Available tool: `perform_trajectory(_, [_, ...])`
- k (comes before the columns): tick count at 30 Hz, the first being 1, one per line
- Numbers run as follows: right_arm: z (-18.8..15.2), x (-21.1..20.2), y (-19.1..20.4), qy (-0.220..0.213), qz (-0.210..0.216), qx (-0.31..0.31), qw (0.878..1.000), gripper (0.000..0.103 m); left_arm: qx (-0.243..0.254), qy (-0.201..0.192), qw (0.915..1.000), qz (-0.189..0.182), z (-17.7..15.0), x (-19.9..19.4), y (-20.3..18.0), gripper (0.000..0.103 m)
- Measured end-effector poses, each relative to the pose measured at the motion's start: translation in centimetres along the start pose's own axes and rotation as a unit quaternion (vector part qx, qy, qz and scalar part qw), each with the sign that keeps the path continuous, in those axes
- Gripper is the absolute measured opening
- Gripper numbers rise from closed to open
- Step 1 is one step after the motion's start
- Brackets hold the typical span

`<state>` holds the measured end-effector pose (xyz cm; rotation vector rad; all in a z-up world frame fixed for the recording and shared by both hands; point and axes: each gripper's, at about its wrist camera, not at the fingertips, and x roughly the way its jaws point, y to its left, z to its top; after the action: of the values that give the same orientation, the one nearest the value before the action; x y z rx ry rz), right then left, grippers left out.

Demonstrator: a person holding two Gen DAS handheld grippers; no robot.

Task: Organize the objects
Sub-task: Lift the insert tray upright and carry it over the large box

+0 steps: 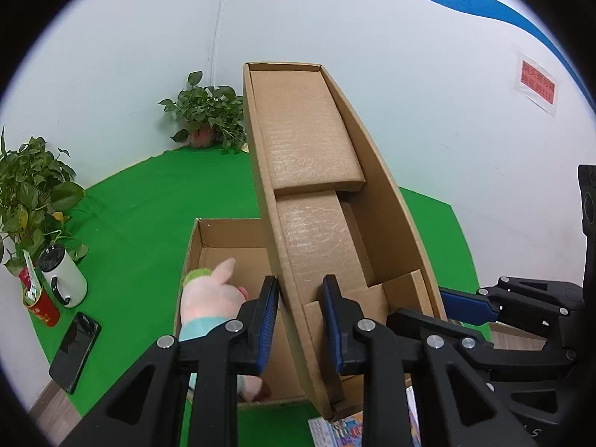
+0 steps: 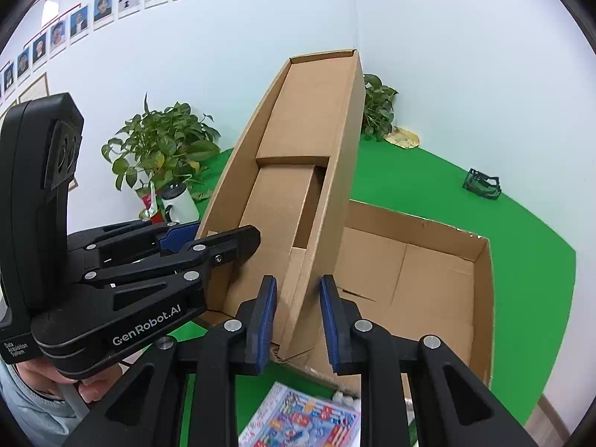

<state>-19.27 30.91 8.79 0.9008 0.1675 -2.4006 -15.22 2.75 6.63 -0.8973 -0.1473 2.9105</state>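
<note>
A long shallow cardboard lid [image 1: 309, 141] with folded flaps inside is held up off the table, tilted with its far end high. My left gripper [image 1: 300, 316] is shut on its left side wall. My right gripper [image 2: 298, 316] is shut on the right side wall of the lid [image 2: 298, 123]. Each gripper shows in the other's view: the right gripper [image 1: 447, 311] and the left gripper [image 2: 212, 238]. Below the lid lies an open cardboard box [image 1: 231, 238], also seen from the right [image 2: 484, 298]. A pink plush toy [image 1: 208, 294] with a green tip lies inside it.
A green cloth [image 1: 141, 223] covers the table. Potted plants [image 1: 205, 111] stand along the wall, with a white mug [image 1: 63, 279], a red tin [image 1: 41, 305] and a black phone [image 1: 74, 350] at the left. A colourful booklet [image 2: 301, 417] lies near me. A dark wire holder [image 2: 482, 182] sits far right.
</note>
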Motion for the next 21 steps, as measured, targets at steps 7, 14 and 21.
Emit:
perform_trajectory(7, [1.1, 4.3, -1.4, 0.015, 0.009, 0.027, 0.999, 0.022, 0.001, 0.024, 0.9997, 0.011, 0.7, 2.9, 1.0, 0.022])
perform_trajectory(14, [0.7, 6.3, -2.4, 0.016, 0.004, 0.038, 0.999, 0.022, 0.005, 0.019, 0.9996, 0.018, 0.7, 4.1, 0.8, 0.021])
perform_trajectory(21, [0.3, 8.4, -3.5, 0.026, 0.009, 0.051, 0.998, 0.021, 0.005, 0.033, 0.9992, 0.023, 0.5, 5.9, 1.4, 0.021])
